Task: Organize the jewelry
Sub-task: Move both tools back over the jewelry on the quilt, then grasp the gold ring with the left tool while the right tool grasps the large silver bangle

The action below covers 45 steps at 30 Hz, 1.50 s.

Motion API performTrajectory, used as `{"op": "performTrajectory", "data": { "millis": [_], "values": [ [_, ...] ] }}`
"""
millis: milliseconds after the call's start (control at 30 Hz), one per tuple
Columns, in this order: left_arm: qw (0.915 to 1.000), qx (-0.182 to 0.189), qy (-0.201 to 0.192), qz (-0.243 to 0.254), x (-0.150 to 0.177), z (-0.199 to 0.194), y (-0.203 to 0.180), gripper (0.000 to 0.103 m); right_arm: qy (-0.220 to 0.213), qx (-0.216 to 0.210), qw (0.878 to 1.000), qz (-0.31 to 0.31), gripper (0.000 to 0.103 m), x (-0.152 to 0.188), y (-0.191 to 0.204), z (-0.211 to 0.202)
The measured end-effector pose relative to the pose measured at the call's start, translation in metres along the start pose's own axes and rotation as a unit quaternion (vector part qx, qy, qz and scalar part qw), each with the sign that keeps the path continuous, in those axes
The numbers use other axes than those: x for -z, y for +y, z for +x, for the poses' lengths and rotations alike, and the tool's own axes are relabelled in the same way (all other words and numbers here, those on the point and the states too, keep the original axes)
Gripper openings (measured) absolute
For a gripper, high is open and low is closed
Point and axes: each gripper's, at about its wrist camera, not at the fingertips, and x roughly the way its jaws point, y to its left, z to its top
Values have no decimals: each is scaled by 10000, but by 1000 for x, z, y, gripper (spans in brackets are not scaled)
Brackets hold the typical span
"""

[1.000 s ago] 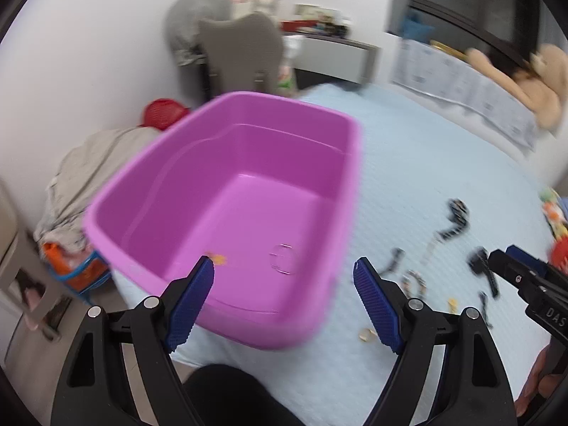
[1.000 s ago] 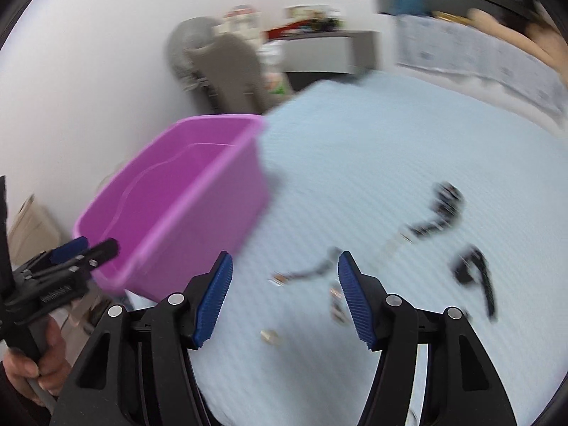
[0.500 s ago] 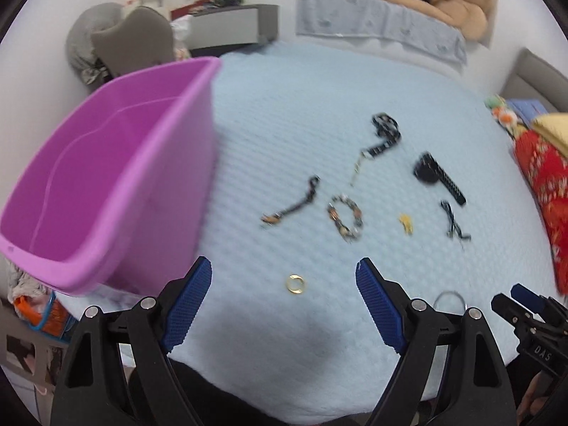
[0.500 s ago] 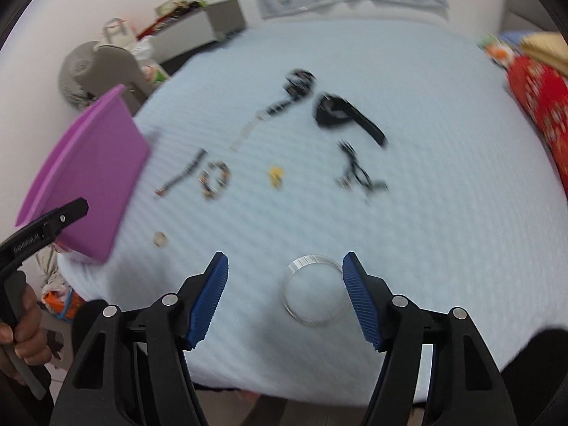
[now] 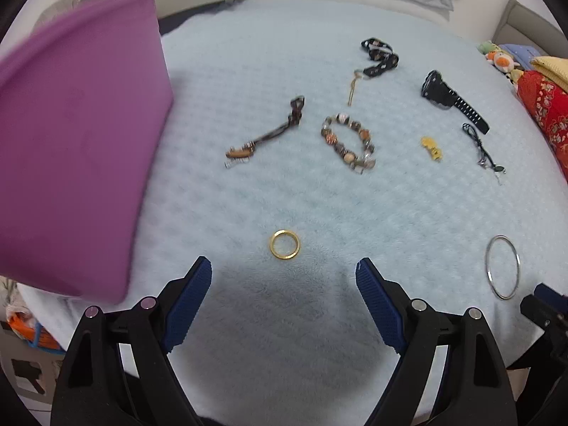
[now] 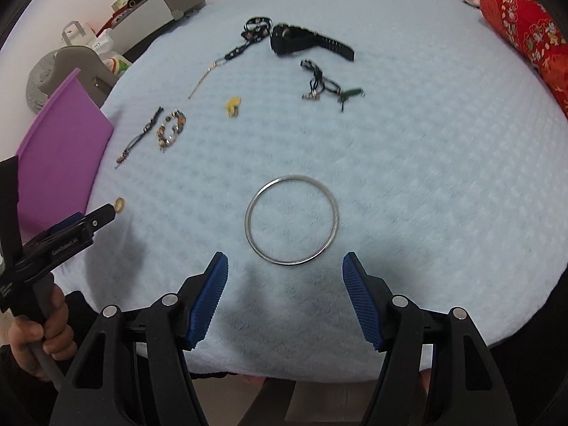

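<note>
- Left gripper (image 5: 284,293): jaws wide apart, holding nothing, above the pale blue blanket (image 5: 248,53). Gold ring (image 5: 284,244) lies just ahead, untouched.
- Right gripper (image 6: 285,284): jaws have just been opening, nothing between them. Silver bangle (image 6: 291,220) lies just ahead, untouched.
- Purple tub (image 5: 71,142): left of both tools.

Your left gripper (image 5: 284,284) showing black frame, ribbed blue pads (image 5: 188,309), silver screws. Right gripper (image 6: 285,284) matching. At left edge of right view, white lettering running along black finger.
</note>
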Motion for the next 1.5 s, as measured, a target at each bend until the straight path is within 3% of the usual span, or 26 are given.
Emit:
{"op": "performTrajectory", "data": {
  "millis": [267, 567, 1167, 1267, 1500],
  "values": [
    [9999, 111, 64, -15, 3, 14, 5, 82, 163, 50, 9998, 122, 64, 0, 2, 21],
    [9997, 204, 78, 53, 0, 22, 5, 82, 95, 242, 9996, 139, 70, -5, 8, 30],
    [9994, 317, 89, 135, -1, 37, 8, 82, -38, 646, 9979, 13, 70, -2, 16, 39],
    [9993, 307, 19, 225, -2, 39, 6, 75, -29, 652, 9979, 21, 70, -3, 16, 39],
    [9987, 313, -103, 397, 0, 34, -1, 43, -92, 655, 9978, -42, 68, -2, 16, 40]
  ]
}}
